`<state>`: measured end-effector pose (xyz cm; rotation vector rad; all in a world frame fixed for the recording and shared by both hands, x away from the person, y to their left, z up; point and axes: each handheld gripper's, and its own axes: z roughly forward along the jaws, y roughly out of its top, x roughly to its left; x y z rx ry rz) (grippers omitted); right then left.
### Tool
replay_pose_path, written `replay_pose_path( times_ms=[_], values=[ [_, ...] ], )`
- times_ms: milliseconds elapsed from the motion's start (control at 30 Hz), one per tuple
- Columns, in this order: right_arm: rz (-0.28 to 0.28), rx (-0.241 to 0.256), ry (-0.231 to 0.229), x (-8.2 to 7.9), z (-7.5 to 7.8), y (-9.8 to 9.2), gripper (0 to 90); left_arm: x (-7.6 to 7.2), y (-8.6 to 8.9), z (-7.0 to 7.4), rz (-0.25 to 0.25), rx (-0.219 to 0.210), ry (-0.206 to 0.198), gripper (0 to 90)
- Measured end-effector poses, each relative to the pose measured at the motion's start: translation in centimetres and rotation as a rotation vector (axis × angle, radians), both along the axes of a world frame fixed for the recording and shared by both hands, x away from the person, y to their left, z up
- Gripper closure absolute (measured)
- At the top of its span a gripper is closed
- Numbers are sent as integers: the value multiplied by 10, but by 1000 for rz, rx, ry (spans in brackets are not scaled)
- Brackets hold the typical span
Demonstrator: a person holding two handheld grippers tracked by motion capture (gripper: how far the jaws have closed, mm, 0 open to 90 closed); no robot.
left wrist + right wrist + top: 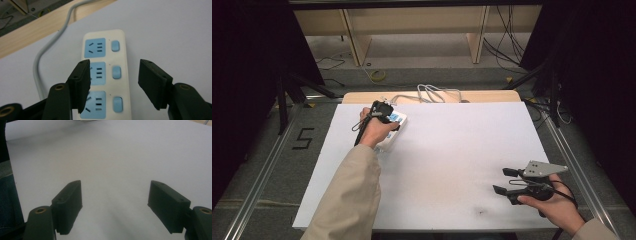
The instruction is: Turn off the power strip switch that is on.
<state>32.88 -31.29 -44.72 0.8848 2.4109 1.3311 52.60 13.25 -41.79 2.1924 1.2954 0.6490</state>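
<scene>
While left gripper gapes over power strip (no legible writing), right gripper released.

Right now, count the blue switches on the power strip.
3 on the power strip, in one column: far switch, middle switch, near switch. The left gripper may hide more nearer the camera.

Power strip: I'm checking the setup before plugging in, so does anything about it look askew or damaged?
Nothing stands out. The power strip lies flat on the table, sockets up and unbroken, under the open left gripper.
</scene>
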Motion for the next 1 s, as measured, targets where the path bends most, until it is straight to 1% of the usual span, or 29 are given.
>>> replay_pose_path(
  times_ms=[100,133,167,267,367,533,567,633,700,867,933,1000],
  values=[
    [0,-1,0,0,-1,0,276,-7,1,1,-15,-8,18,418],
    [0,0,1,0,-1,0,276,-7,1,1,-15,-8,18,410],
    [-1,2,2,0,-1,0,276,-11,2,1,-16,-18,11,409],
    [-1,0,3,0,-1,1,276,-17,4,2,-28,-31,-8,407],
    [1,-3,2,1,-1,1,276,-25,3,3,-39,-38,-23,402],
    [-1,-4,5,1,-2,1,277,-38,5,4,-51,-66,-25,378],
    [-1,-5,7,1,-2,2,277,-41,5,5,-56,-66,-30,377],
    [2,-8,9,1,-2,2,276,-46,5,6,-56,-78,-38,374],
    [4,-8,6,2,-2,3,277,-51,6,7,-61,-85,-41,349],
    [1,-8,6,2,-2,2,277,-63,7,8,-90,-74,-46,323],
    [-1,-6,7,2,-2,2,277,-68,8,8,-86,-91,-49,310],
    [2,-8,7,2,-2,2,277,-72,11,7,-78,-97,-55,301]
  ],
)
